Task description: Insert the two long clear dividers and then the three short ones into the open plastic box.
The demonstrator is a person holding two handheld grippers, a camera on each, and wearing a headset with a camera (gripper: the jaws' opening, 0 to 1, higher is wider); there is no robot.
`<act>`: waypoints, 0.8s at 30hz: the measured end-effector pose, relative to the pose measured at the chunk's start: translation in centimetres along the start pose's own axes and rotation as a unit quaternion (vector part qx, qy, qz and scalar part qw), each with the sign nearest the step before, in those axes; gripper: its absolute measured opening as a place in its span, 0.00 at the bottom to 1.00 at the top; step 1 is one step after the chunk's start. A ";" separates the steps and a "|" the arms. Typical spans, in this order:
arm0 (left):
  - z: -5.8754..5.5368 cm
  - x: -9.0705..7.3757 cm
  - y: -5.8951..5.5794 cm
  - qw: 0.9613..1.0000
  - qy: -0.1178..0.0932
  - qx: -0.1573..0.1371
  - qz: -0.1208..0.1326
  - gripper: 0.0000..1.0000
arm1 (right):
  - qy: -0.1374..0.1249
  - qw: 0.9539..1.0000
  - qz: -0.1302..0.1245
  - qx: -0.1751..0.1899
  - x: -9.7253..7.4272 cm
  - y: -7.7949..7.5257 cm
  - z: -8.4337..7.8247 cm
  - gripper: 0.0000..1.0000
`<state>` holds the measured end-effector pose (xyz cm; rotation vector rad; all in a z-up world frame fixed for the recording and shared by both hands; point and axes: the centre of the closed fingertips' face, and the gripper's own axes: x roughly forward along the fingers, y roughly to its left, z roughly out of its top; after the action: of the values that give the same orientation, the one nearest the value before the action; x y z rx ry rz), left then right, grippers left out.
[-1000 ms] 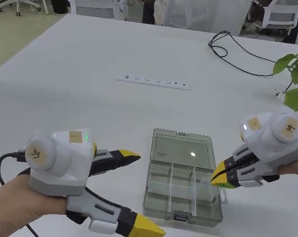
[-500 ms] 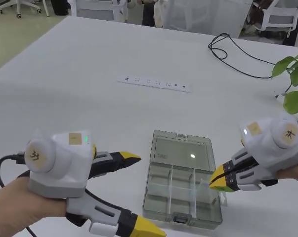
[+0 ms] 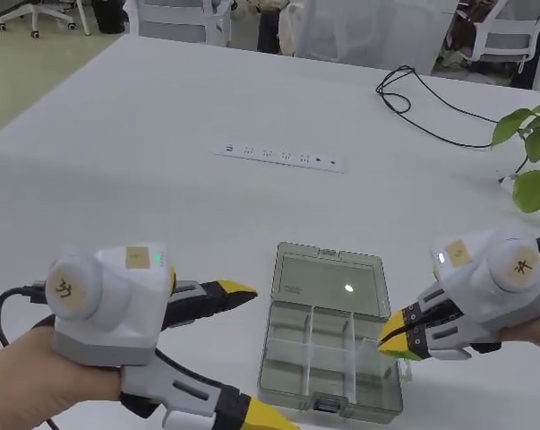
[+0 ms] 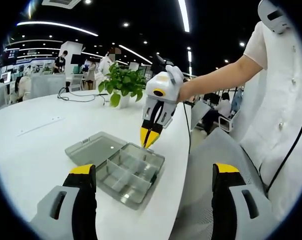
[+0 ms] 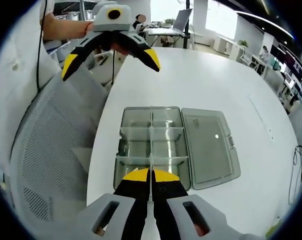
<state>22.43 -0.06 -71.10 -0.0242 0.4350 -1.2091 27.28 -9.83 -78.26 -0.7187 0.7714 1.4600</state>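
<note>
The clear plastic box (image 3: 283, 358) lies open near the table's front edge, its lid (image 3: 332, 282) folded back flat. Clear dividers (image 5: 152, 131) stand inside and split it into several compartments. My right gripper (image 3: 393, 334) hovers over the box's right side, shut on a thin clear divider (image 5: 151, 164) held edge-on above the near compartments. My left gripper (image 3: 250, 354) stands open and holds nothing, left of the box and apart from it. The left gripper view has the box (image 4: 115, 162) between its jaws, with the right gripper (image 4: 149, 139) pointing down into it.
A white power strip (image 3: 278, 152) lies mid-table and a black cable (image 3: 413, 90) loops at the far right. A green plant (image 3: 529, 152) stands at the right edge. Office chairs stand beyond the table. The box sits close to the table's near edge.
The right gripper has sunk a little lower toward the box's right side with the divider. The left gripper has hardly moved. The head camera tipped slightly.
</note>
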 end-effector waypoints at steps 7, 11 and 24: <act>0.0 -0.1 0.1 1.000 0.000 0.000 0.002 0.98 | -0.003 1.000 0.001 -0.013 0.1 0.0 0.0 0.02; 0.0 0.0 0.1 1.000 -0.002 -0.002 0.001 0.98 | -0.005 1.000 0.002 -0.019 0.1 0.0 0.0 0.02; -0.1 0.0 0.1 1.000 -0.002 -0.005 0.002 0.98 | -0.015 0.999 0.001 -0.030 0.7 0.0 -0.3 0.02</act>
<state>22.48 0.03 -71.22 -0.0336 0.4378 -1.2032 27.22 -9.68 -79.06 -0.7397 0.7093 1.4977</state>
